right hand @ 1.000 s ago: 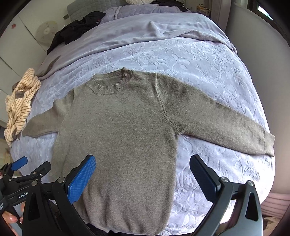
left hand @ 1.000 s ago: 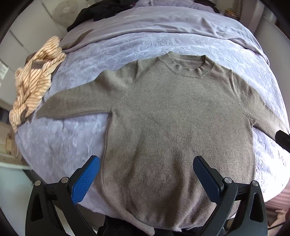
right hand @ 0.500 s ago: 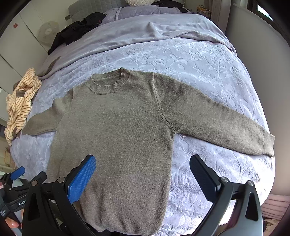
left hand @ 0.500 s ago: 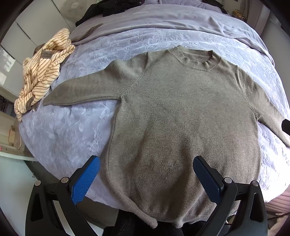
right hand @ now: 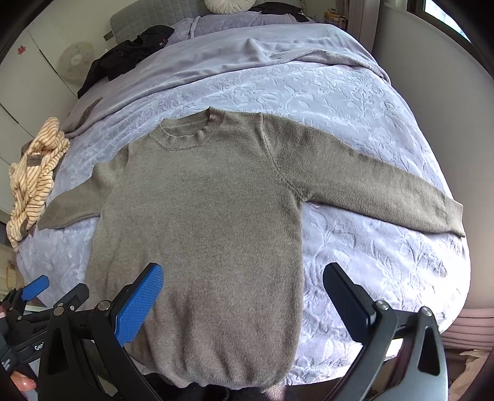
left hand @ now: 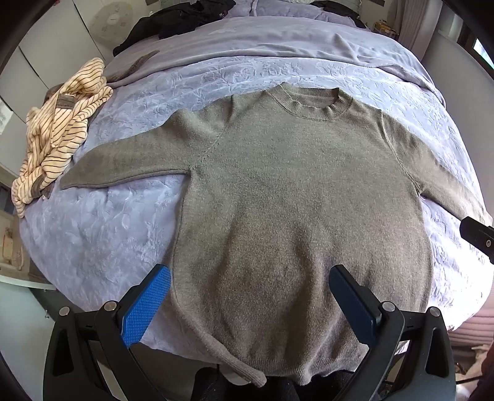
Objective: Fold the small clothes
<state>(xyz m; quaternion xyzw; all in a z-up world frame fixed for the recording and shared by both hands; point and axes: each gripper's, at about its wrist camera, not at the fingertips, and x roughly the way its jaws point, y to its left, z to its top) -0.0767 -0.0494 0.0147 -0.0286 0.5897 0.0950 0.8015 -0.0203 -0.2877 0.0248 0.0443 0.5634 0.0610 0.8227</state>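
A grey-brown knit sweater lies flat, front up, on the lavender bed, collar away from me, both sleeves spread out sideways. It also shows in the right wrist view, its right sleeve reaching to the bed's right edge. My left gripper is open and empty, held above the sweater's lower left part. My right gripper is open and empty, above the sweater's lower right side seam. The left gripper also shows at the lower left of the right wrist view. The hem hangs at the bed's near edge.
A cream striped garment lies crumpled at the bed's left edge. Dark clothes lie at the far end on a plain lavender blanket. A wall stands close on the right. The floor drops off at the near and left edges.
Both grippers have drawn back toward the sweater's hem and risen a little, so more of the bed shows. The sweater has not moved. Both stay open.
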